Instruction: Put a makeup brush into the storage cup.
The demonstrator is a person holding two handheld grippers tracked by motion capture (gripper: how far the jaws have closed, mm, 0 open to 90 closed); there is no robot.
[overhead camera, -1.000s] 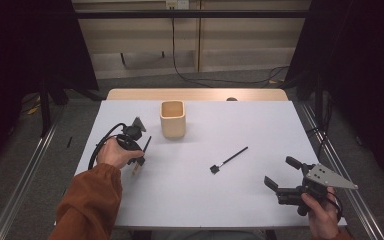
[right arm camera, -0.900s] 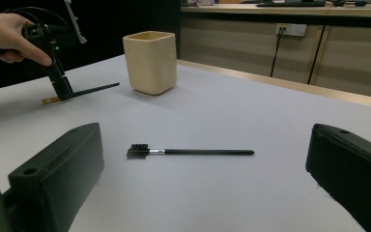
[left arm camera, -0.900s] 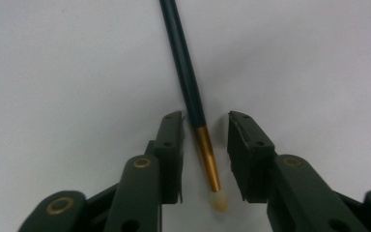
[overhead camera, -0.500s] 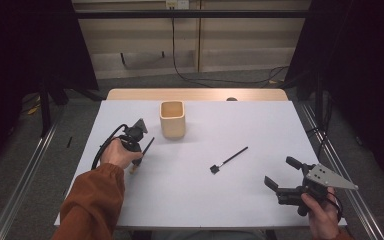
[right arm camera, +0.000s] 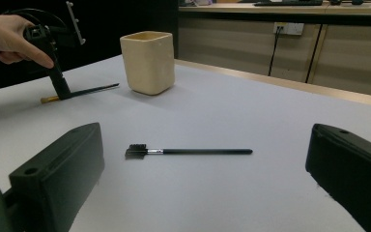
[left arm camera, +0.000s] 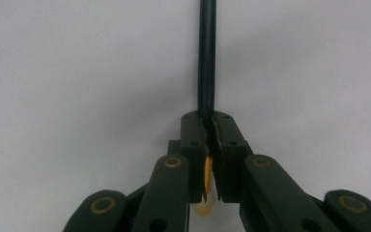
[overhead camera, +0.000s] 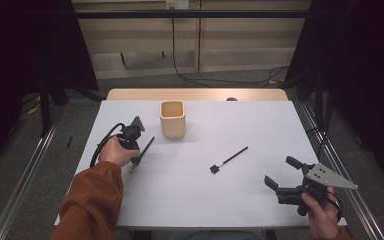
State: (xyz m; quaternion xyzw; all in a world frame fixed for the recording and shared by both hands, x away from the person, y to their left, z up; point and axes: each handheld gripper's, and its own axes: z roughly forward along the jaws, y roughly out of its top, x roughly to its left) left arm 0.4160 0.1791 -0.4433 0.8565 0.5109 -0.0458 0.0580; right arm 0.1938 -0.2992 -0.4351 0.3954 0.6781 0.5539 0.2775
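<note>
The left gripper's fingers [left arm camera: 207,126] have just been closing and are pinched on a dark-handled brush [left arm camera: 206,58] lying on the counter [overhead camera: 260,130], centre-left in the high view. The right gripper [overhead camera: 284,178] is held spread at lower right.

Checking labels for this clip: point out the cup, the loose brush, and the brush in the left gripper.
cup [overhead camera: 172,125]: high view, front wall.
loose brush [right arm camera: 200,151]: right gripper view, mid-handle.
gripped brush [left arm camera: 206,58]: left gripper view, dark handle.
</note>
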